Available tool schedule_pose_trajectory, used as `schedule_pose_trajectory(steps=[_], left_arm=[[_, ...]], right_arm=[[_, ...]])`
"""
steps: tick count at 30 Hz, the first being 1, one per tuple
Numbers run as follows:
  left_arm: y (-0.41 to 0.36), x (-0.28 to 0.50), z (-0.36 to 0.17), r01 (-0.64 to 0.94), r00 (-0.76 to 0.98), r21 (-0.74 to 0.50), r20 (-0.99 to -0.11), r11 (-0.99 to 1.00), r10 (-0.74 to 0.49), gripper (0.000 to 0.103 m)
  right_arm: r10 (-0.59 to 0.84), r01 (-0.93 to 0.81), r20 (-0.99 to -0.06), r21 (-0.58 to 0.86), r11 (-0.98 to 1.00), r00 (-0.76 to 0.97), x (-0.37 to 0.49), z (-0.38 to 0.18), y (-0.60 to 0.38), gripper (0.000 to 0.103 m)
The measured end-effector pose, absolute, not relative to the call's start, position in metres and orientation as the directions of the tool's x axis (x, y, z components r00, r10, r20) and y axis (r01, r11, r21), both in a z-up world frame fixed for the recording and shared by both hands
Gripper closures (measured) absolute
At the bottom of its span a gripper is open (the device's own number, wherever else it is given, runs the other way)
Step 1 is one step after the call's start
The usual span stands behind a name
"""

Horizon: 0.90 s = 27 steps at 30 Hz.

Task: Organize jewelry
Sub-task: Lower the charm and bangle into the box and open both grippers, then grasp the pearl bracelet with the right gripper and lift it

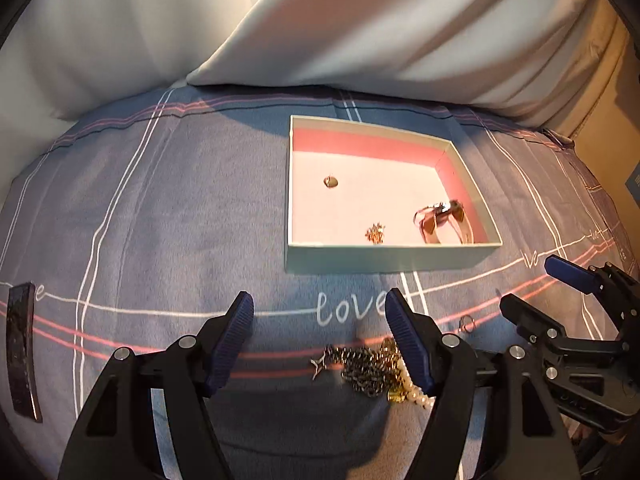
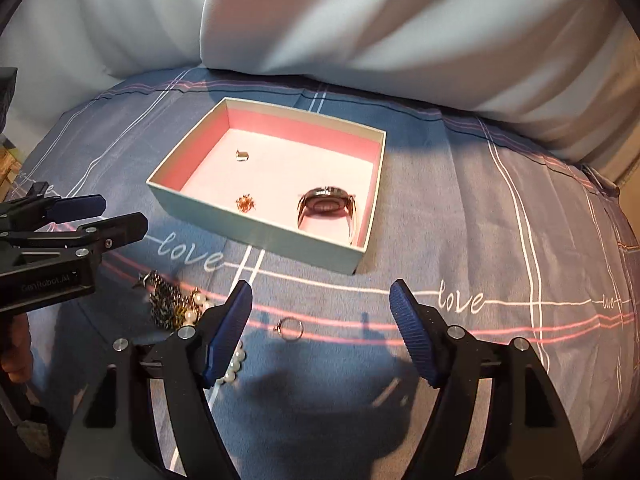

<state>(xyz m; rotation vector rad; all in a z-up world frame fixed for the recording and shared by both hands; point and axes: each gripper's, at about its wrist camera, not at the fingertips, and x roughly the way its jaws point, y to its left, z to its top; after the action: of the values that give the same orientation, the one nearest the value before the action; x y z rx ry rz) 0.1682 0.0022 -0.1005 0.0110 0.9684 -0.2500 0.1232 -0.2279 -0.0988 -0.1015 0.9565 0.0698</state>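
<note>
So I'm working over a blue bed sheet with pink and white stripes [image 2: 460,208], with the shallow pale green cardboard box lined in pink [image 2: 256,236] already holding a rose-gold wristwatch [image 2: 326,210] and two small trinkets. My left hand-held gripper [image 1: 320,314] and right hand-held gripper [image 2: 320,304] are both spread wide, empty. Left hovers over the tangled pile of dark chains and pearl beads [image 1: 372,372], right over the thin silver ring [image 2: 290,328]. My worry: the chains snag and drag everything, or the ring sinks into the soft fabric and slips the pads.
</note>
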Motion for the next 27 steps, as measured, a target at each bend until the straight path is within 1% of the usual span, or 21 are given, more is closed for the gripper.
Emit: schedule_pose_trajectory(steps=[5, 7, 12, 14, 17, 20, 22, 25, 27], left_arm=[[0.008, 0.143, -0.130, 0.219, 0.489, -0.104, -0.848, 0.970, -0.201, 0.037], [0.008, 0.137, -0.136, 0.223, 0.490, -0.077, -0.853, 0.972, -0.180, 0.039], [0.009, 0.130, -0.139, 0.232, 0.485, -0.066, -0.857, 0.970, -0.174, 0.040], [0.003, 0.128, -0.139, 0.249, 0.492, -0.032, -0.856, 0.968, -0.155, 0.040], [0.000, 0.129, -0.139, 0.253, 0.490, -0.038, -0.857, 0.967, -0.162, 0.040], [0.002, 0.132, -0.140, 0.241, 0.487, -0.046, -0.858, 0.969, -0.162, 0.040], [0.003, 0.132, -0.140, 0.235, 0.485, -0.053, -0.859, 0.970, -0.165, 0.041], [0.001, 0.131, -0.140, 0.242, 0.487, -0.050, -0.858, 0.969, -0.166, 0.041], [-0.002, 0.129, -0.141, 0.259, 0.484, -0.048, -0.858, 0.965, -0.173, 0.041]], right_arm=[[0.016, -0.118, -0.852, -0.054, 0.992, 0.523, 0.100, -0.123, -0.224, 0.032], [0.020, -0.120, -0.861, -0.048, 0.992, 0.509, 0.096, -0.130, -0.224, 0.032], [0.008, -0.104, -0.866, -0.051, 0.993, 0.500, 0.093, -0.135, -0.227, 0.032], [0.004, -0.100, -0.869, -0.052, 0.994, 0.495, 0.093, -0.137, -0.229, 0.032], [0.038, -0.117, -0.871, -0.023, 0.993, 0.490, 0.096, -0.135, -0.223, 0.032], [0.021, -0.165, -0.873, -0.068, 0.984, 0.487, 0.106, -0.142, -0.202, 0.032], [0.024, -0.181, -0.881, -0.070, 0.981, 0.473, 0.114, -0.150, -0.190, 0.032], [-0.031, -0.191, -0.887, -0.134, 0.972, 0.461, 0.118, -0.162, -0.181, 0.032], [-0.028, -0.177, -0.891, -0.121, 0.977, 0.453, 0.115, -0.161, -0.186, 0.032]])
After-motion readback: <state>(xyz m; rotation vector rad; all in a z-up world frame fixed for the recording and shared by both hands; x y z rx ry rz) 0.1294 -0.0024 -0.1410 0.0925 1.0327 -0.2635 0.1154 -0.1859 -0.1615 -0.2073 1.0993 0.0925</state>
